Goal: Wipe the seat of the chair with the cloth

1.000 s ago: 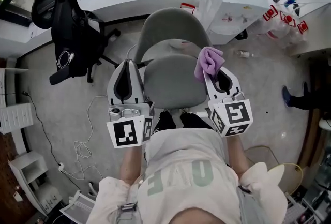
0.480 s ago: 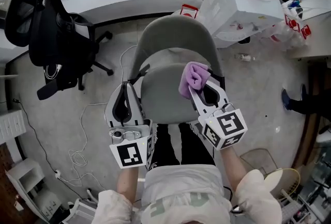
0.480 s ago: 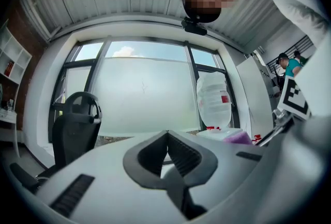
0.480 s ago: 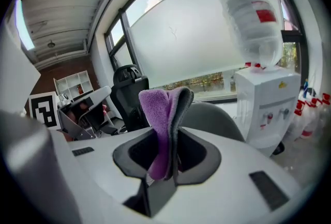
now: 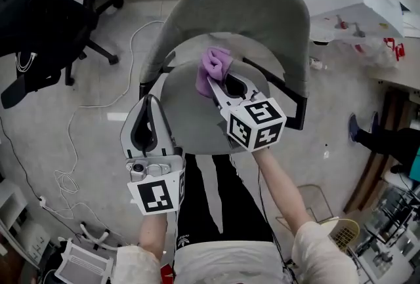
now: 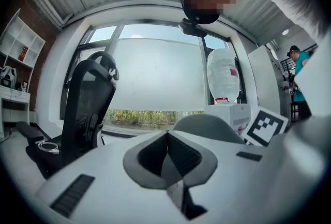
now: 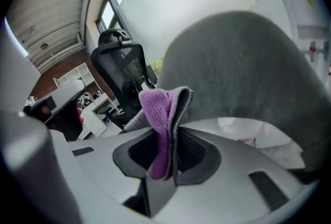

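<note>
Grey fabric of the chair seat [image 5: 197, 115] spreads below both my tools, its backrest [image 5: 249, 7] on the far side. My left gripper [image 5: 147, 105] hangs by the seat's left edge, jaws pressed together on nothing. My right gripper [image 5: 213, 82] is the nearer one, over the seat's rear half, pinching the purple cloth [image 5: 213, 66]. The cloth's fold juts past the fingertips toward the backrest and seems just short of the seat, so it must go down
</note>
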Motion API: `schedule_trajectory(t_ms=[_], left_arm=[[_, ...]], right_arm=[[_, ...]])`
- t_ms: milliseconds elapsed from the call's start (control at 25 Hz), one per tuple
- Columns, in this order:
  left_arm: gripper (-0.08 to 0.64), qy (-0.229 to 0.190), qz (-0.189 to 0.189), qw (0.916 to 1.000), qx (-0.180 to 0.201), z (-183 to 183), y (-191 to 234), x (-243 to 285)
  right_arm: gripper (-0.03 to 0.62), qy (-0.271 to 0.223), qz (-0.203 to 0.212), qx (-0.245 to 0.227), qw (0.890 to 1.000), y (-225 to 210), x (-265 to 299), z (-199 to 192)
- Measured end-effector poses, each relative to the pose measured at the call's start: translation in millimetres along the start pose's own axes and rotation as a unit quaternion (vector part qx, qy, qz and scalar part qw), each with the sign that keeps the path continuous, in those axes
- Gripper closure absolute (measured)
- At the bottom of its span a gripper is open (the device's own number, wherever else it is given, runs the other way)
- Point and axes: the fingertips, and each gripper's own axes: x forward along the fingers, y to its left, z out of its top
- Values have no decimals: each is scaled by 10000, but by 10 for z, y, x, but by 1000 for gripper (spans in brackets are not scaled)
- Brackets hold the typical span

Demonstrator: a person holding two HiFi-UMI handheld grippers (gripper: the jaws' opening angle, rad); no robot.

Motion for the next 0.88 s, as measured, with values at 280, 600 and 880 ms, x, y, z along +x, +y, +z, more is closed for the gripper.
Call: schedule_trajectory(t_ms=[280,600,880], left_arm=[[547,460,256,9984,-213,-720,178,-237],[548,648,331,9970,-277,-943,292,-288],[548,788,331,9960,-246,-1020,276,-272]], right_arm=[[497,1007,371,639,9922,-7,930,-835],[497,2032,525,1298,9691,120,1508,-1437],[497,2533,445,1707,9512,139,1681,-1695]])
